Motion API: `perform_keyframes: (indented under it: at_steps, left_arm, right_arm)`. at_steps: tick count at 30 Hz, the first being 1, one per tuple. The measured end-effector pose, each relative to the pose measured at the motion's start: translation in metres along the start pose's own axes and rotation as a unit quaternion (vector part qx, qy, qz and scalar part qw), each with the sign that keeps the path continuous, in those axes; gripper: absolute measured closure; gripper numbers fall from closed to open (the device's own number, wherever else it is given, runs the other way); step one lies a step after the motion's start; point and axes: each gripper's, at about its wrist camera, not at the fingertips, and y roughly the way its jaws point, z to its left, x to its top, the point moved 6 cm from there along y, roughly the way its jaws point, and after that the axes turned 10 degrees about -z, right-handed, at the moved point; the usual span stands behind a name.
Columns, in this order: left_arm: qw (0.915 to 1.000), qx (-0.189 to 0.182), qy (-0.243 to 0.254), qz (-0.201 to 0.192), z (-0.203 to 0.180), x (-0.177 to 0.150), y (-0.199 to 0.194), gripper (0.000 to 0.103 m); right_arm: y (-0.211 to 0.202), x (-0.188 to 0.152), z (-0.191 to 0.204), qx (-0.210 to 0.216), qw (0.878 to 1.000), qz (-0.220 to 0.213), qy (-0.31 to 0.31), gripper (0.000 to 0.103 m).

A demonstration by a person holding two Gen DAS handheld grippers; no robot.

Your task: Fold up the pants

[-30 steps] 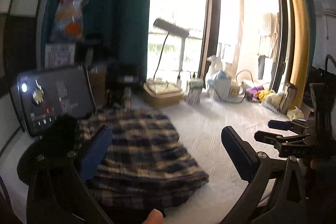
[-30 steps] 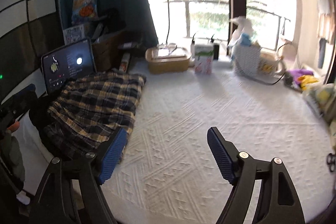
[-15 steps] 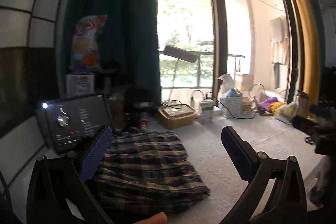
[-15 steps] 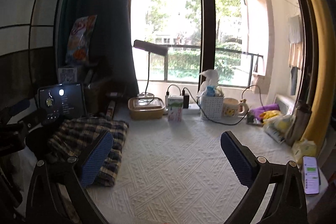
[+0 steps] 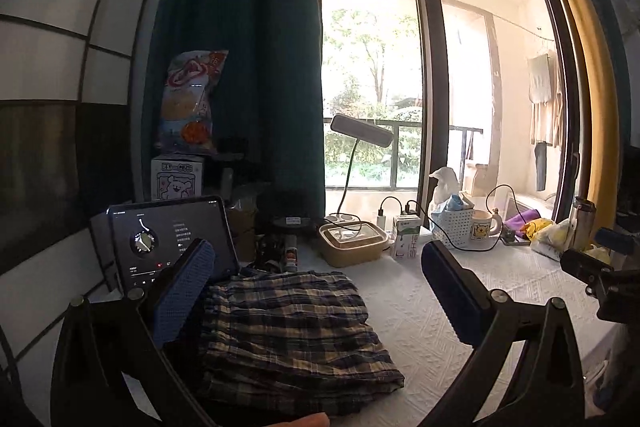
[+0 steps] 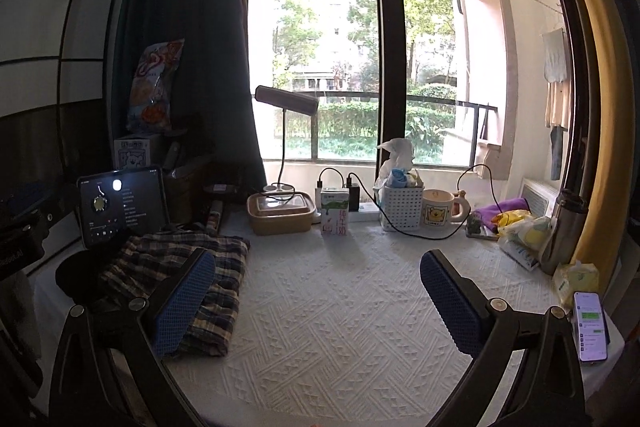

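The plaid pants (image 5: 292, 331) lie folded in a flat stack on the white textured tablecloth (image 5: 424, 323), at the table's left side. In the right wrist view the pants (image 6: 188, 275) sit at the left, below the tablet. My left gripper (image 5: 316, 291) is open and empty, held above and behind the pants, not touching them. My right gripper (image 6: 316, 303) is open and empty over the bare cloth (image 6: 332, 307) to the right of the pants. The right gripper's body shows at the right edge of the left wrist view (image 5: 600, 275).
A lit tablet (image 5: 168, 239) stands behind the pants. Along the window: a desk lamp (image 6: 286, 99), a food box (image 6: 280, 213), a milk carton (image 6: 335, 211), a white basket (image 6: 400, 203), a mug (image 6: 440, 213). A flask (image 6: 564, 231) and a phone (image 6: 590, 327) are at right.
Both grippers have lifted and pulled back from the table, so the views now show more window and less cloth. The pants have stayed in place, folded.
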Motion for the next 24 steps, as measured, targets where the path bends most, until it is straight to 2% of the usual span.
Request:
perform_keyframes:
  at_steps: [24]
  left_arm:
    - [1.0000, -0.002, 0.000, -0.002, -0.0026, 0.0034, -0.0064, 0.001]
  right_arm:
    - [-0.0043, 0.0031, -0.0008, -0.003, 1.000, -0.006, 0.008, 0.000]
